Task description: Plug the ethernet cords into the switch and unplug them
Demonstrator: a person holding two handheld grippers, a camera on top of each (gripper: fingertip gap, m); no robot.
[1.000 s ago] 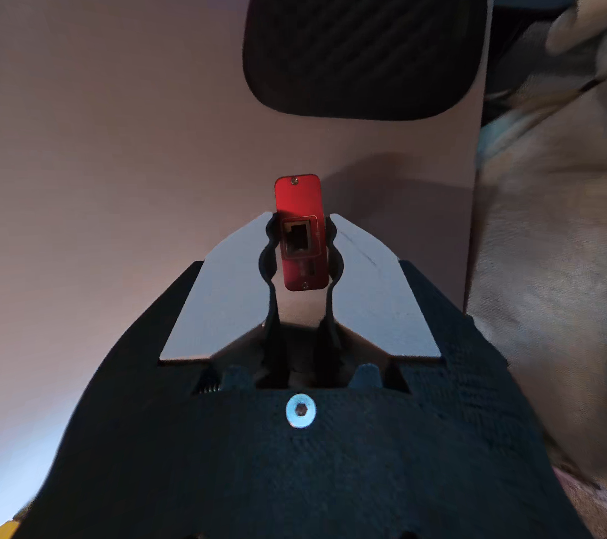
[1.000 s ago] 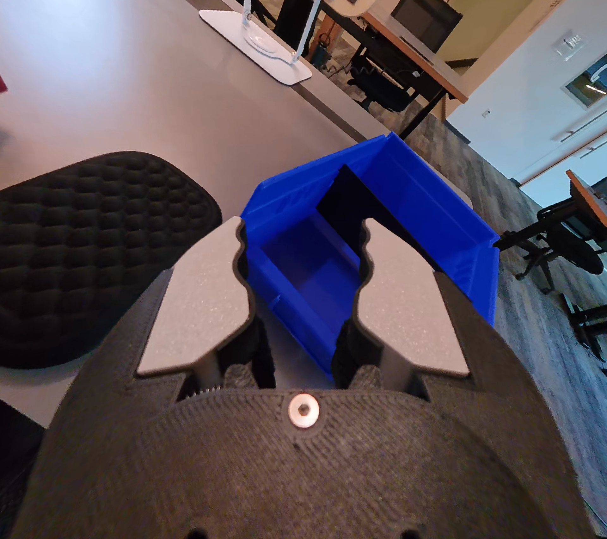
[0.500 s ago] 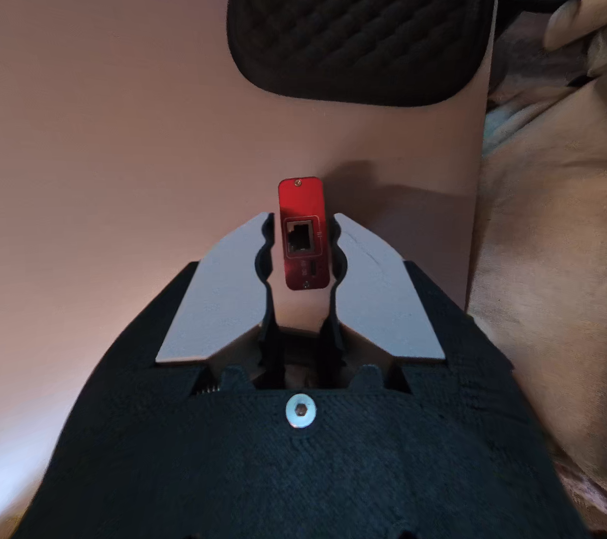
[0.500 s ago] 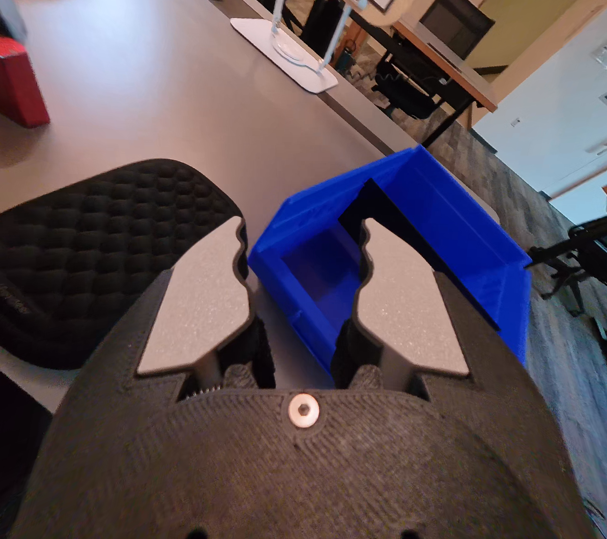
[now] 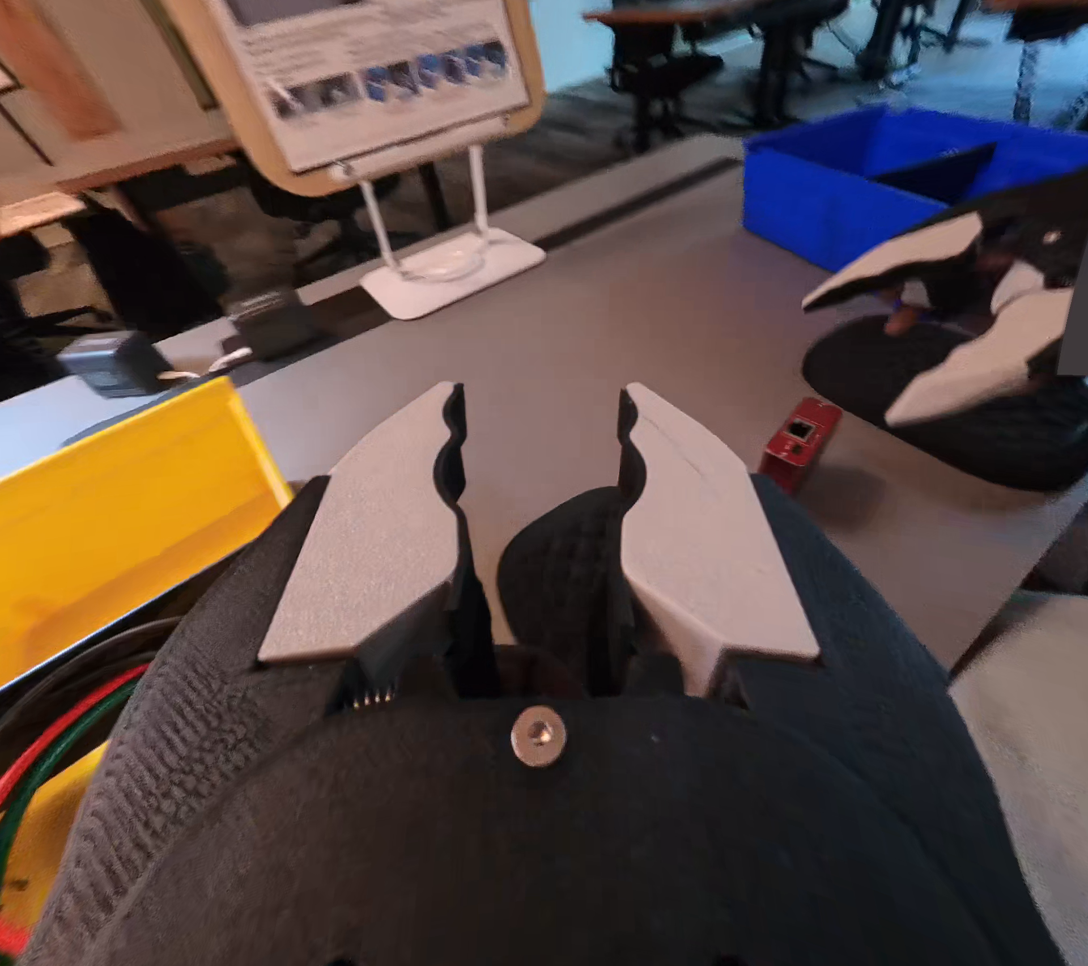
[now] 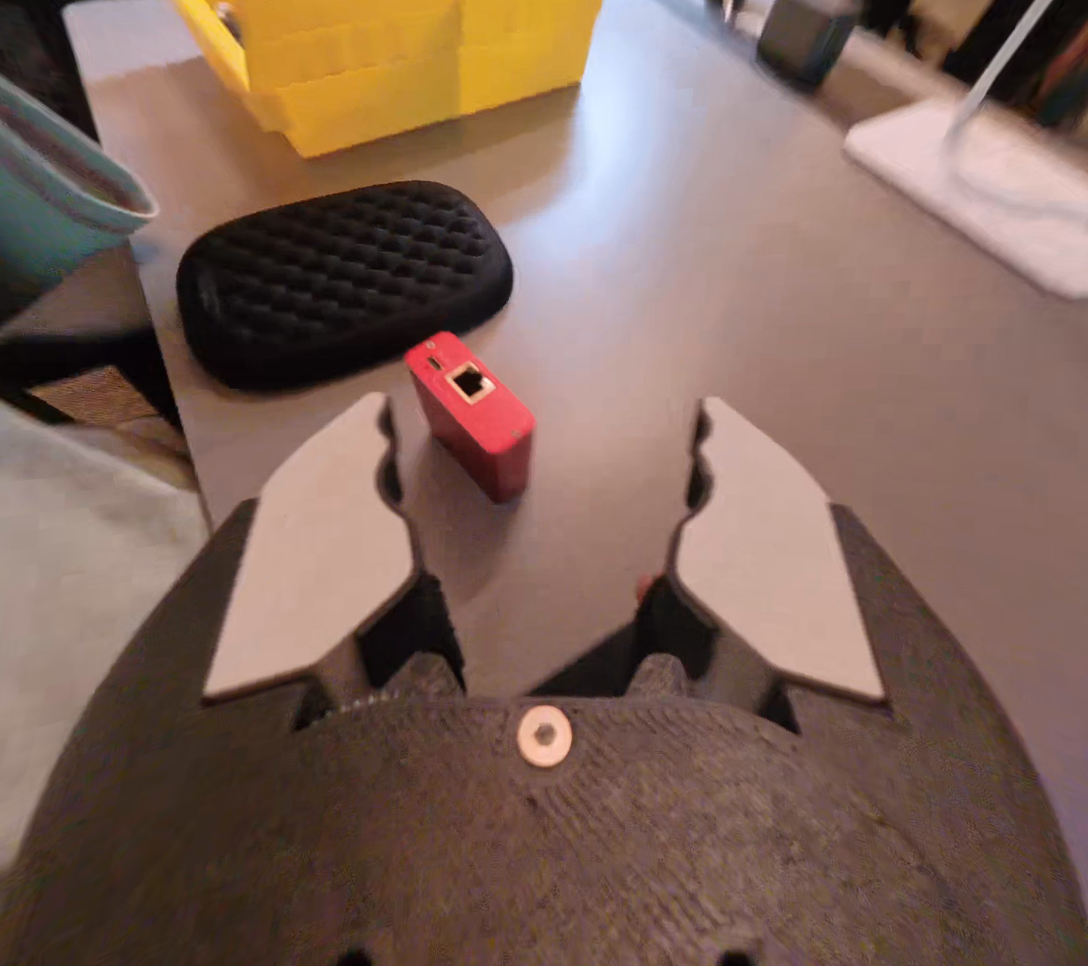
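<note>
The red switch (image 6: pixel 477 413) stands on edge on the grey table (image 6: pixel 677 290), its ethernet port facing my right gripper. My right gripper (image 6: pixel 541 407) is wide open and empty, just short of the switch. My left gripper (image 5: pixel 538 402) is open and empty over a black pad (image 5: pixel 559 572), with the switch (image 5: pixel 798 434) off to its right. The right gripper (image 5: pixel 848 360) also shows in the left wrist view, above a second black pad (image 5: pixel 971 437). Red, green and black cords (image 5: pixel 53 731) lie in the yellow bin (image 5: pixel 118 496).
The yellow bin (image 6: pixel 382 25) sits at the far end of the right wrist view, behind the black pad (image 6: pixel 341 278). A blue bin (image 5: pixel 883 184) is far right. A sign on a white stand (image 5: pixel 453 272) and small dark boxes (image 5: pixel 112 363) line the table's far edge. Between my right fingertips and the switch (image 5: pixel 798 434) there is roughly 4 cm. It is also in sight in the right wrist view (image 6: pixel 461 380).
My left gripper was around the switch; it has opened, let go and swung away to the left. My right gripper turned from the blue bin to face the switch and opened wider.
</note>
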